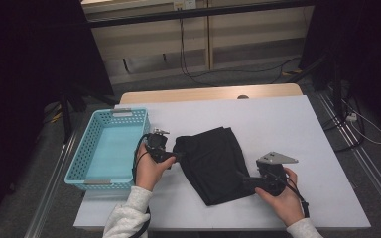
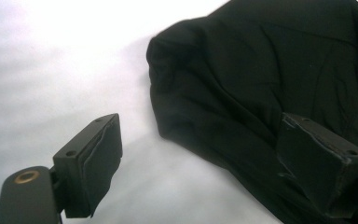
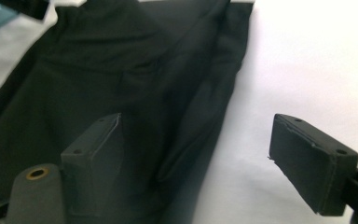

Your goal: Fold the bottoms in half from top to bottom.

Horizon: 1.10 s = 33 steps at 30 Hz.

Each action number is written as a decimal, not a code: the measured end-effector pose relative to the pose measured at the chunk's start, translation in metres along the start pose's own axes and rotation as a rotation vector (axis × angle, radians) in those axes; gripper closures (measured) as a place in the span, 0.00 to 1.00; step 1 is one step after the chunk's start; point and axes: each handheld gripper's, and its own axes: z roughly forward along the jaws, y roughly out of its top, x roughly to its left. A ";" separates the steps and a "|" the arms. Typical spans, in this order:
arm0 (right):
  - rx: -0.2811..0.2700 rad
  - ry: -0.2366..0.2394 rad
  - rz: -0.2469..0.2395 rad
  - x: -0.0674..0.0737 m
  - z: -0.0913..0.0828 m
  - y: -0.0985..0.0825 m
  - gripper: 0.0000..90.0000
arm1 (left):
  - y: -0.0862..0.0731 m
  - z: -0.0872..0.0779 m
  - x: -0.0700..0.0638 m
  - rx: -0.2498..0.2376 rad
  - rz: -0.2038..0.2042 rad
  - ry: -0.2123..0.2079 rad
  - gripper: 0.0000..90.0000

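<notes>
A dim room with cables on a grey floor surrounds the bench (image 1: 287, 124), whose white top carries a folded black garment (image 1: 213, 163) near its middle and a turquoise basket (image 1: 106, 148) at the left edge. The left gripper (image 1: 171, 157) sits at the garment's left edge, the right gripper (image 1: 245, 179) at its lower right corner; each has its fingers spread, one finger over the cloth and one over bare white surface, with nothing pinched. The cloth (image 2: 261, 79) looks soft, light and limp, likely to sag and slide open when lifted, so a hold on a folded edge or corner where the layers stack seems the safest place, taken on both sides together. The high view gives the whole layout, including the basket just beside the left hand. The left gripper view brings out creases and a rounded fold at the cloth's edge, and the right gripper view shows the long seam-like ridges (image 3: 186, 93) running along the fabric.
</notes>
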 end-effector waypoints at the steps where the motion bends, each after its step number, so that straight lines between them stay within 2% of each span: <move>1: 0.012 0.006 -0.010 0.001 0.004 -0.001 0.21 | 0.000 0.000 0.000 -0.002 0.000 0.003 0.16; 3: 0.044 -0.012 -0.037 0.004 0.010 -0.002 0.24 | 0.000 0.000 -0.001 0.000 0.009 0.010 0.17; 4: 0.056 -0.021 -0.031 0.004 0.012 -0.002 0.25 | 0.000 0.000 0.000 -0.002 0.007 0.005 0.17; 5: 0.064 0.002 -0.014 0.005 0.014 -0.003 0.31 | 0.000 0.000 0.000 -0.002 0.004 0.004 0.17; 6: 0.069 0.024 -0.020 0.006 0.016 -0.005 0.30 | 0.000 0.001 0.000 -0.001 0.007 0.005 0.17; 7: 0.075 0.008 -0.054 0.010 0.016 -0.006 0.31 | 0.000 0.000 0.000 -0.004 0.005 0.004 0.17; 8: 0.080 0.018 -0.055 0.012 0.016 -0.005 0.34 | 0.000 0.000 0.001 -0.005 0.004 0.005 0.17; 11: 0.078 0.017 -0.050 0.015 0.016 -0.006 0.39 | 0.001 0.000 0.001 -0.005 0.000 0.006 0.17; 14: 0.071 0.033 -0.049 0.015 0.015 -0.007 0.52 | 0.002 0.000 0.001 -0.008 0.000 0.002 0.17; 19: 0.075 0.041 -0.057 0.019 0.016 -0.005 0.63 | 0.004 0.001 0.000 -0.007 -0.001 -0.001 0.16; 20: 0.077 0.042 -0.050 0.019 0.016 -0.005 0.67 | 0.005 0.002 0.000 -0.001 0.003 0.006 0.15; 21: 0.080 0.056 -0.045 0.019 0.016 -0.005 0.76 | 0.006 0.002 0.001 0.004 0.005 0.009 0.15; 22: 0.086 0.089 -0.028 0.019 0.016 -0.004 0.86 | 0.008 0.002 0.001 0.002 -0.007 0.007 0.15; 23: 0.088 0.109 -0.004 0.019 0.017 -0.005 0.88 | 0.010 0.002 0.001 0.001 0.000 0.010 0.15; 28: 0.095 0.092 -0.053 0.023 0.016 -0.002 0.89 | 0.020 0.008 0.004 0.000 -0.026 0.006 0.14; 31: 0.094 0.097 -0.052 0.023 0.015 -0.003 0.89 | 0.026 0.016 0.004 0.000 -0.029 -0.025 0.16; 33: 0.091 0.103 -0.044 0.022 0.015 -0.003 0.89 | 0.029 0.024 0.004 0.016 -0.033 -0.021 0.17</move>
